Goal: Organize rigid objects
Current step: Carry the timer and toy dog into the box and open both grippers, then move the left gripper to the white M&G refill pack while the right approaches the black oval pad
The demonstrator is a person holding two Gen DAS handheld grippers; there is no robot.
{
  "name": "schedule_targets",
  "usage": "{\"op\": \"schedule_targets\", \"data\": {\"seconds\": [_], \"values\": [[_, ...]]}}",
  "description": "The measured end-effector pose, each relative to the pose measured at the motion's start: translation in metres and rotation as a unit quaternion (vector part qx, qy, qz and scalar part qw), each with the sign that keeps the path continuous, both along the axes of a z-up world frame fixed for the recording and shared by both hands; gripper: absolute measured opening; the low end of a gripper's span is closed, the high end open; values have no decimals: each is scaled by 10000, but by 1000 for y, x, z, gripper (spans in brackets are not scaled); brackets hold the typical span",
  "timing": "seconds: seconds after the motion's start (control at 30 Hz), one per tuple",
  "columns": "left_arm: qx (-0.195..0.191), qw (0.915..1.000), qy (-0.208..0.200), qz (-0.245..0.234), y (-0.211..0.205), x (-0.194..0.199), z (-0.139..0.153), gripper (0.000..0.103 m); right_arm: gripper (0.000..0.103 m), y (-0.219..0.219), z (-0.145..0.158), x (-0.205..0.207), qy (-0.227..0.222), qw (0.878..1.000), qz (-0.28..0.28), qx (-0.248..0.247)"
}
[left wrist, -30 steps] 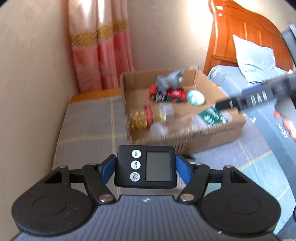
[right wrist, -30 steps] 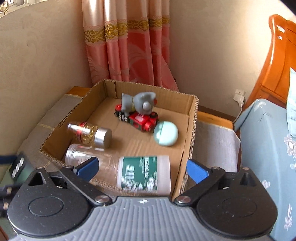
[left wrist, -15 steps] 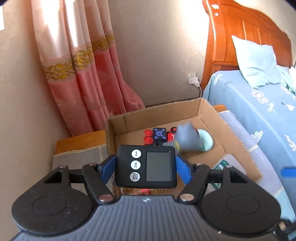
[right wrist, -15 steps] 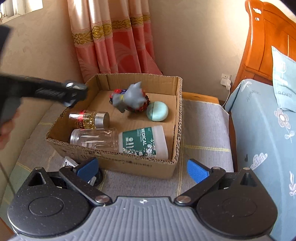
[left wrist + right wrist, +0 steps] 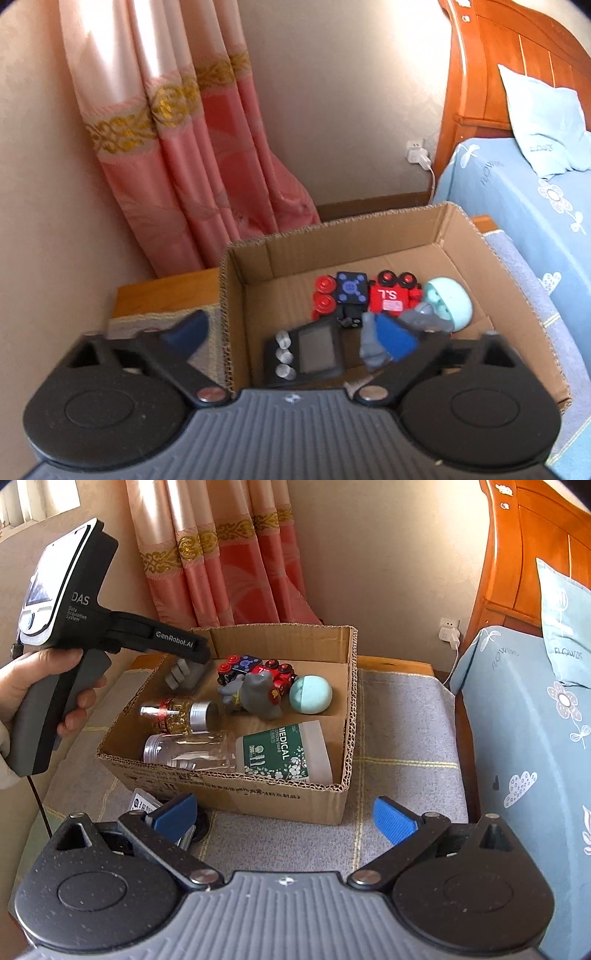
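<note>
So we're pretty far into this one, judging by the cardboard box point(image 5: 229, 790): it already holds a clear jar point(image 5: 188, 751), a medical swab tub point(image 5: 284, 755), a small gold bottle point(image 5: 177, 716), the red toy train point(image 5: 369, 299), a grey elephant figure point(image 5: 255, 696) and a mint egg-shaped thing point(image 5: 310, 694). The left tool point(image 5: 291, 336) has just been opening its jaws and they're spread wide now, and the black timer point(image 5: 306, 352) sits loose between them in the lower middle of the left wrist frame, down in the box and not pinched by either pad, so we'd call that drop done. What's left looks small: in the right wrist view, at lower left, there's a card or packet point(image 5: 146, 803) on the grey mat point(image 5: 402, 738) outside the box, partly hidden behind the right tool point(image 5: 284, 819), which is also spread wide with nothing in it. We only get that leftover, the jar, the tub and the hand point(image 5: 40, 686) holding the left tool from the right view; the timer's face and buttons only read clearly from the left view
</note>
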State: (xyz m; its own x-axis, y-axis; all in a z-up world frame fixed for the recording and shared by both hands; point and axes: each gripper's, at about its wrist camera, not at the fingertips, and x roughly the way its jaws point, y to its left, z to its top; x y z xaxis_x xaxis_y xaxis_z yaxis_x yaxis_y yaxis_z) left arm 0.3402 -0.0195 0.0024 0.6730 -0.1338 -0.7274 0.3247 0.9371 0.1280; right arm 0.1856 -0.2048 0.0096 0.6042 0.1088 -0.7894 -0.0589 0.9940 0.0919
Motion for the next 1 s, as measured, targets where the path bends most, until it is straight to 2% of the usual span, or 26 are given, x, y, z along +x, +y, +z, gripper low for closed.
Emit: {"op": "schedule_targets", "data": {"seconds": [0.33,0.47,0.57,0.77,0.87,1.0], "values": [[36,9998,-80,-194,17,-56,14,101,103,5,1,-4,-14,10000,38,53],[83,9994,-256,-231,25,-87,16,101,103,8,-2,-7,17,9999,84,88],[49,9991,-418,-71,34,-111,14,102,103,10,-6,-9,16,9998,120,149],[-169,9995,-280,28,51,-152,-4,102,103,7,-17,-15,32,9995,37,297],[-382,9991,-96,181,60,-164,-17,102,103,5,-23,-16,75,9994,-66,321],[-493,9983,-64,313,67,-178,-35,102,103,6,-30,-17,142,9994,-89,310]]}}
